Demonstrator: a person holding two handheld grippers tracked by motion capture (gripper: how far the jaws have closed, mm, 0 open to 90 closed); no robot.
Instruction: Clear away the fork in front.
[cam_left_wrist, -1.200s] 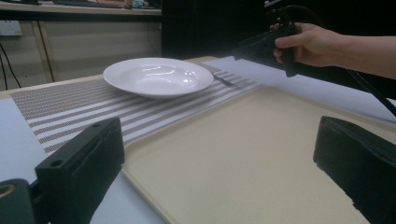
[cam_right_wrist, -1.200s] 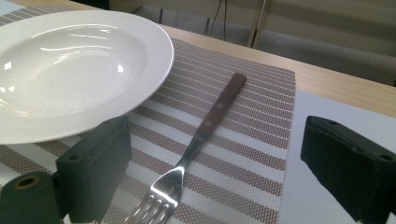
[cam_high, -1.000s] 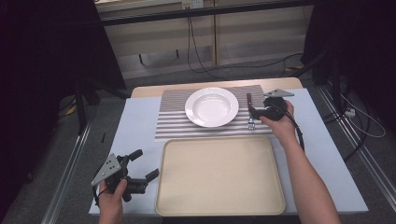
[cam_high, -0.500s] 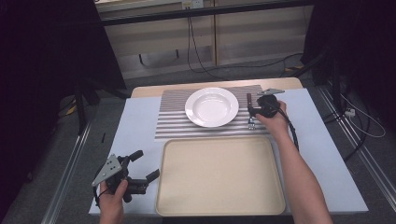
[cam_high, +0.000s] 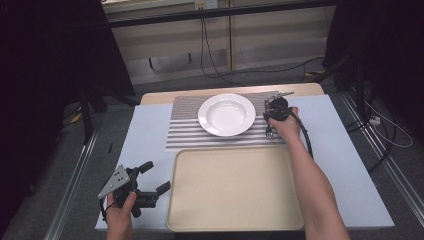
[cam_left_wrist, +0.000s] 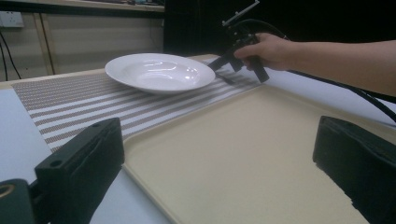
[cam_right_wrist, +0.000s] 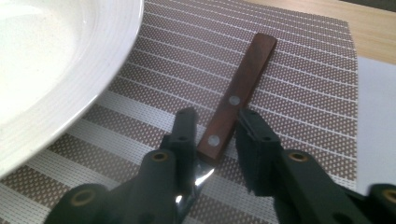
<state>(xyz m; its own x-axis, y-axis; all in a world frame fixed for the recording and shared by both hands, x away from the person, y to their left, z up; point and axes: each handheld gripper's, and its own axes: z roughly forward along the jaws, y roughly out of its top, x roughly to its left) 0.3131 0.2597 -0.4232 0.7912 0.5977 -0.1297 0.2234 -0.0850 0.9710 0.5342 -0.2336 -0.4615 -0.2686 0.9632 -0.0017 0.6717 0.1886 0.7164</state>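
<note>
1. The fork (cam_right_wrist: 238, 100) lies flat on the striped mat (cam_right_wrist: 299, 93), just right of the white plate (cam_high: 226, 114).
2. The right tongs (cam_right_wrist: 215, 135) straddle its wooden handle near the metal neck; the jaws have just been closing and pinch it.
3. The left tongs (cam_high: 152, 176) are spread, empty, left of the tray (cam_high: 235, 190).

White plate (cam_high: 226, 114), striped placemat (cam_high: 185, 131), beige tray (cam_high: 235, 187), pale table (cam_high: 345, 160)
</note>
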